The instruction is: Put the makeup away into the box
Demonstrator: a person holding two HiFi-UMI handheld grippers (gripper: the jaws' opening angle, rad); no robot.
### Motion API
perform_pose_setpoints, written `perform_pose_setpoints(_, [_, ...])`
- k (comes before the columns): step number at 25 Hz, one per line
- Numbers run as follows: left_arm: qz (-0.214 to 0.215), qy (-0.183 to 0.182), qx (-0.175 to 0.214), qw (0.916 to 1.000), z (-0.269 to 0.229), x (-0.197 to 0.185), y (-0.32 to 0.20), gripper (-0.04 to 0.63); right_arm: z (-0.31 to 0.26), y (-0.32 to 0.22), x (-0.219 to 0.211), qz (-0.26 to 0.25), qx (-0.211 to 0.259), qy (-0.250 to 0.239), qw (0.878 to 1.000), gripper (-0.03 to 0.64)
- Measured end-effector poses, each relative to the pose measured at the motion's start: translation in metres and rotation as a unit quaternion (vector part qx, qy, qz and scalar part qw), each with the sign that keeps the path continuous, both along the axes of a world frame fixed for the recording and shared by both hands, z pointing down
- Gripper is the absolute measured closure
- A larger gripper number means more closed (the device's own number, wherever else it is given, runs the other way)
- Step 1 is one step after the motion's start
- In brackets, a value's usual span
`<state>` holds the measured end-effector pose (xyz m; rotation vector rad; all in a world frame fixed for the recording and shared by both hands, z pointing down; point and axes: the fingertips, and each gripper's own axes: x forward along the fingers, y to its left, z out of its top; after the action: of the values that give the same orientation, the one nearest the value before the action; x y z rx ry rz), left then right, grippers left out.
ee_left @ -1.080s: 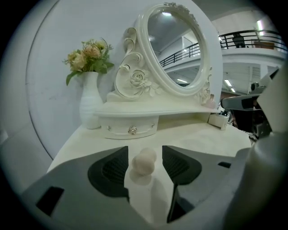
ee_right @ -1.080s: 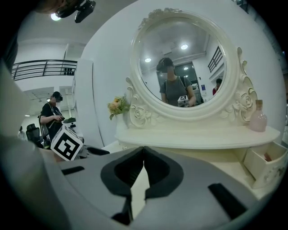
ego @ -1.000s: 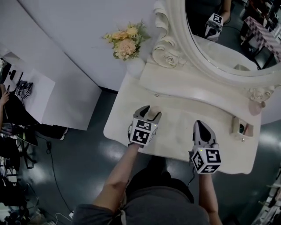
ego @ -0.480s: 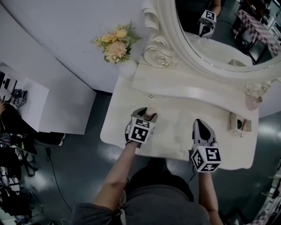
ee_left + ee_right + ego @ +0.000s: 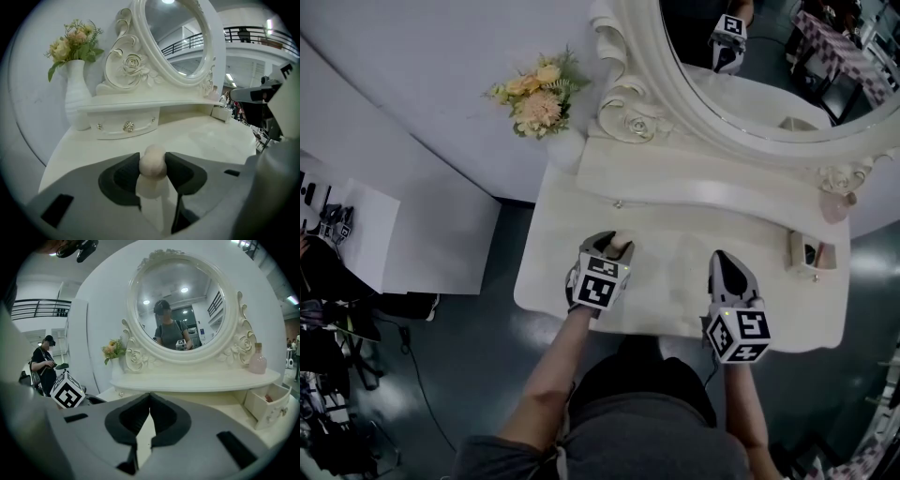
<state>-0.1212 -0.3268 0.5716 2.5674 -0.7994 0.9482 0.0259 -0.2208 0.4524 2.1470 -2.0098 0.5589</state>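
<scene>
At the far left of the cream-white carved dressing table (image 5: 675,281), a white ceramic vase of peach and yellow flowers (image 5: 534,89) stands by the scrolled frame of the oval mirror (image 5: 769,66).

Towards the table's front edge, the left gripper (image 5: 615,246) points down at the tabletop. Its jaws are closing on a beige egg-shaped makeup sponge (image 5: 153,161). In the left gripper view the sponge stands upright on the table between the dark pads (image 5: 123,174), its rounded head rising just above them, and both pads appear to touch its sides.

To the right, the right gripper (image 5: 724,261) hangs over bare tabletop, well apart from the sponge. Its jaws are brought together at the tips with nothing between them.

Further right, at the table's far end, sits the small cream open-topped box (image 5: 811,253). The right gripper view shows something reddish inside it, too small to name. A pale pink glass bottle (image 5: 834,206) stands on the shelf just behind the box.

The step in hand looks to be the pick-up of the sponge, so the task seems to be at an early stage, with the sponge not yet in the box. The next move would likely call for a firm but gentle squeeze on the soft sponge. Then comes a lift clear of the table and a carry across past the right gripper to the open box.
</scene>
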Motion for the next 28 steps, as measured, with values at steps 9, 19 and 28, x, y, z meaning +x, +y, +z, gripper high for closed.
perform_pose_setpoints(9, [0.027,0.031,0.021,0.9989,-0.033,0.024,0.005,0.43,-0.004,0.009,0.009,0.025,0.004,0.0,1.0,0.612])
perform_pose_setpoints(19, [0.056,0.057,0.028,0.9964,-0.059,0.055,0.014,0.431,-0.004,0.035,0.03,0.074,0.006,-0.001,0.997,0.612])
perform_pose_setpoints(28, [0.112,0.079,0.042,0.9897,-0.08,0.099,0.03,0.431,0.0,0.071,0.057,0.136,0.001,-0.004,0.991,0.581])
